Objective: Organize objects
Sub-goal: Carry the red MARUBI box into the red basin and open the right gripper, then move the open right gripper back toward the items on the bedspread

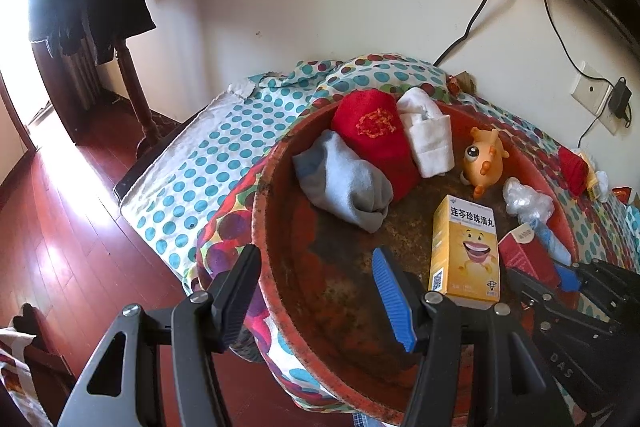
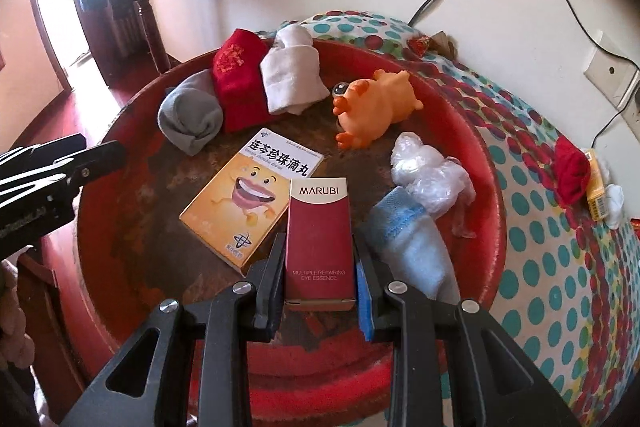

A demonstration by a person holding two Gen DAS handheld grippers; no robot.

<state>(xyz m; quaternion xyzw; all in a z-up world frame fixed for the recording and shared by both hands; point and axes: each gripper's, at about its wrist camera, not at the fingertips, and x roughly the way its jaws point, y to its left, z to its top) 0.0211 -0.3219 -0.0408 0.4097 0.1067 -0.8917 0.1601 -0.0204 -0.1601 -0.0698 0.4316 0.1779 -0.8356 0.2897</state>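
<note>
While the right tool (image 2: 319, 269) clenched the dark red MARUBI cardboard box (image 2: 319, 247) between its two fingers, the box stood low over the near part of the round, worn red tray (image 2: 490, 163), apparently on its way down or just set there; contact with the tray floor could not be made out. The left tool (image 1: 318, 293) hung released, its fingers spread wide across the tray's near rim with nothing between them.

Most of the sorting looked done. At the tray's far rim lay three rolled socks in a row: a grey sock bundle (image 2: 191, 119), a red embroidered sock bundle (image 2: 240, 87) and a white sock bundle (image 2: 294, 79), each touching the next. Beside them, toward the tray's wall-side edge, lay the orange rubber fish toy (image 2: 376, 107). Near the tray's middle lay the flat yellow medicine box with a cartoon face (image 2: 250, 195), just beside the held box. A crumpled clear plastic wrapper (image 2: 430, 173) and a pale blue sock (image 2: 412, 247) sat along the tray's bed-side rim.

Outside the tray, on the polka-dot bedspread (image 2: 532, 267), a small red cloth item (image 2: 572, 173), a small yellow box (image 2: 596, 187) and something white (image 2: 614, 205) lay apart from the rest; these seemed to be what was left to gather.
</note>
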